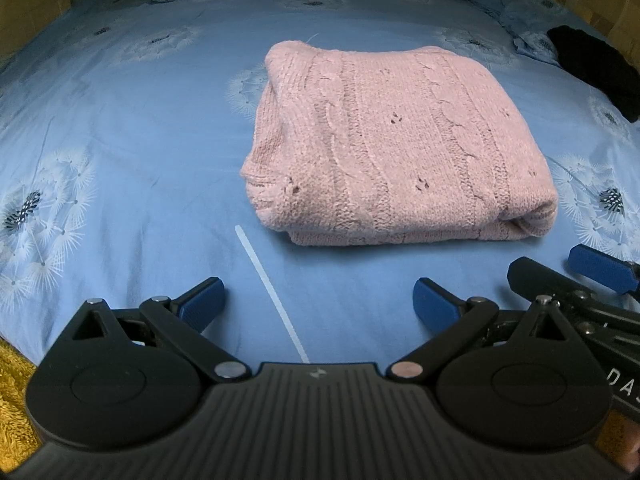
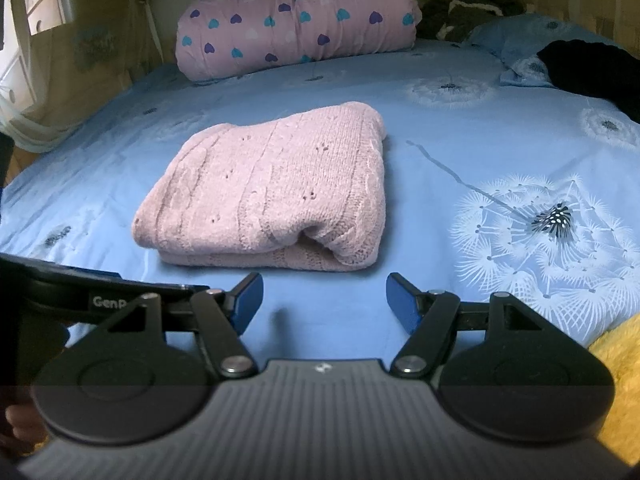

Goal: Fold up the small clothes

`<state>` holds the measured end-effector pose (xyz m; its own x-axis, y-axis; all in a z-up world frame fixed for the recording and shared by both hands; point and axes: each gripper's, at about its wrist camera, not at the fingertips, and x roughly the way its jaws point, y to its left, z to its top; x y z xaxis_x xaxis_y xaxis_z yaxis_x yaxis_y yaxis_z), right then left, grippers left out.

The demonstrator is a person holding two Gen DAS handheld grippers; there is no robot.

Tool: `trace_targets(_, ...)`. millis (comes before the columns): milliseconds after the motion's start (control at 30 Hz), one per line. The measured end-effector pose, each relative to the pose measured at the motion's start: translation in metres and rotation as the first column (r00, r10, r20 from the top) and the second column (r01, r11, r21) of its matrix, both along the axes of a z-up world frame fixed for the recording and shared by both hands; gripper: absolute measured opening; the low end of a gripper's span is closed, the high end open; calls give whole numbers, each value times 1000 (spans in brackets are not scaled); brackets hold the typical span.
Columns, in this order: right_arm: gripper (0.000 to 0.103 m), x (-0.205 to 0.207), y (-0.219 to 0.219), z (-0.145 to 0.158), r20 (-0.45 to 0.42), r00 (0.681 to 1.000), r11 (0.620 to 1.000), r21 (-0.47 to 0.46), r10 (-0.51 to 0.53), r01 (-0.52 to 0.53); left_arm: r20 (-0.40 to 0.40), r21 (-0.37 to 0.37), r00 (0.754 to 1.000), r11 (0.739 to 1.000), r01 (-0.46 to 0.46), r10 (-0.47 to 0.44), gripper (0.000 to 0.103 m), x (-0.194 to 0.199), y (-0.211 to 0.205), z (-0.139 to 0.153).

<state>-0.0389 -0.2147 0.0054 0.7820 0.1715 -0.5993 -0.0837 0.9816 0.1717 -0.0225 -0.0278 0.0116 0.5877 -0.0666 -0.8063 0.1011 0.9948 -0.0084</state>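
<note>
A pink cable-knit sweater [image 1: 396,148] lies folded into a compact rectangle on the blue bed sheet [image 1: 120,140]; it also shows in the right wrist view [image 2: 272,188]. My left gripper [image 1: 320,300] is open and empty, just short of the sweater's near edge. My right gripper [image 2: 324,300] is open and empty, also just in front of the sweater. The right gripper's blue fingers [image 1: 600,270] show at the right edge of the left wrist view. Part of the left gripper [image 2: 100,296] shows at the left of the right wrist view.
A white cable tie [image 1: 272,292] lies on the sheet between the left fingers. A pink heart-print rolled quilt [image 2: 296,20] sits at the bed's head. A black garment [image 2: 592,72] lies at the far right. A yellow fuzzy blanket [image 2: 616,364] edges the near side.
</note>
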Motion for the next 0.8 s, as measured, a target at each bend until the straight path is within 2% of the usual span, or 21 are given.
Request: trace_targets(800, 70, -1, 1, 2, 3, 1000, 1000, 5, -3, 3, 7, 9, 1000, 1000, -2, 2, 102, -1, -2, 0)
